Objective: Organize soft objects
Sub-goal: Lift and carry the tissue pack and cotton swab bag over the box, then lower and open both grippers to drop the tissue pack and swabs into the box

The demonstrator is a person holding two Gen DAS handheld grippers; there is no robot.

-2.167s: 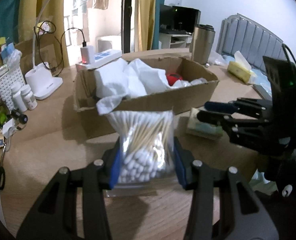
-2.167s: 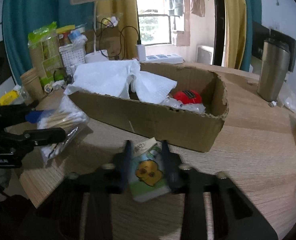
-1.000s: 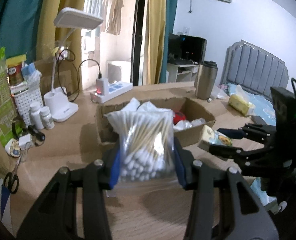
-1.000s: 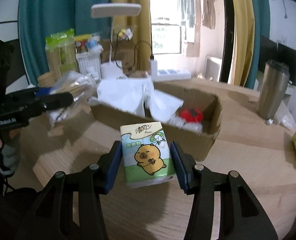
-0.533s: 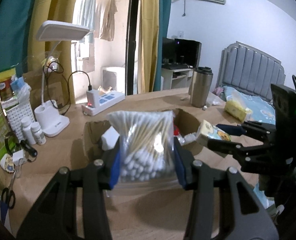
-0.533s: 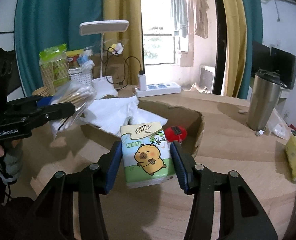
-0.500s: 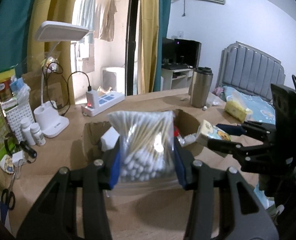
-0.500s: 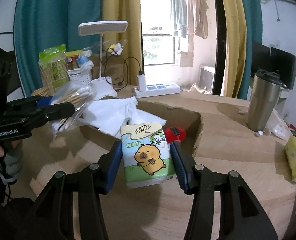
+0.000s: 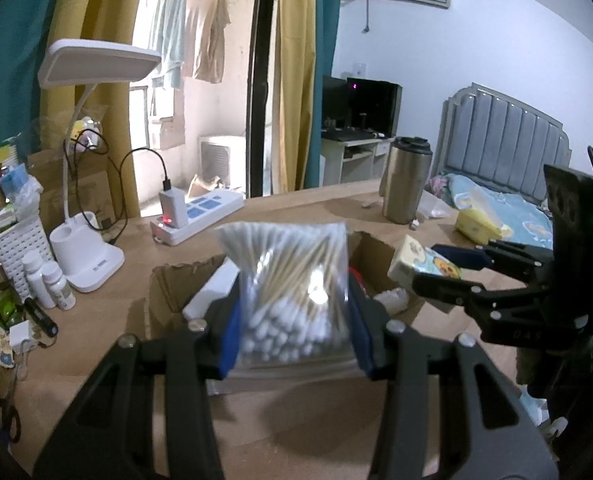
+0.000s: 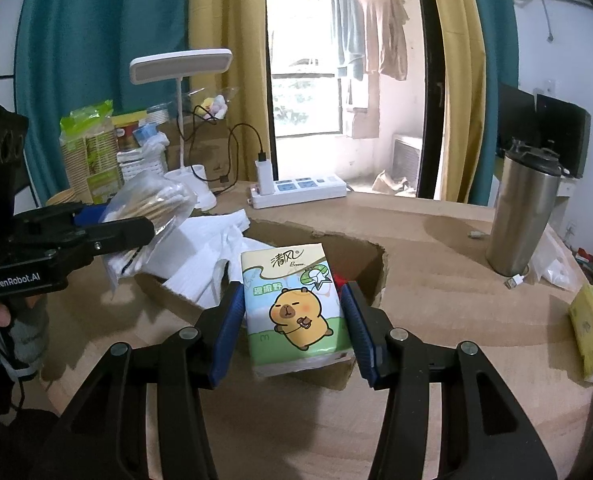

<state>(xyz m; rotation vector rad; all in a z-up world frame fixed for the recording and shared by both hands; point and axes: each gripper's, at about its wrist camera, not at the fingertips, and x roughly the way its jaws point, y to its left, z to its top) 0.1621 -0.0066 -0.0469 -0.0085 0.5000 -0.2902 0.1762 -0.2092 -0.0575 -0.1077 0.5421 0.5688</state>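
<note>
The left gripper (image 9: 294, 330) clamps a clear bag of cotton swabs (image 9: 292, 280) above the open brown cardboard box (image 10: 370, 264). The right gripper (image 10: 294, 320) clamps a green tissue pack with cartoon capybara (image 10: 296, 304) over the box's near wall. White crumpled paper (image 10: 212, 256) fills the box's left part; a steel tumbler (image 10: 524, 216) stands well apart.

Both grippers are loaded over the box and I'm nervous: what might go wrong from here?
The left gripper pinches the swab bag only near its bottom, so the slippery film might slide out. The right gripper holds the tissue pack close beside it; both heading into the box may collide.
</note>
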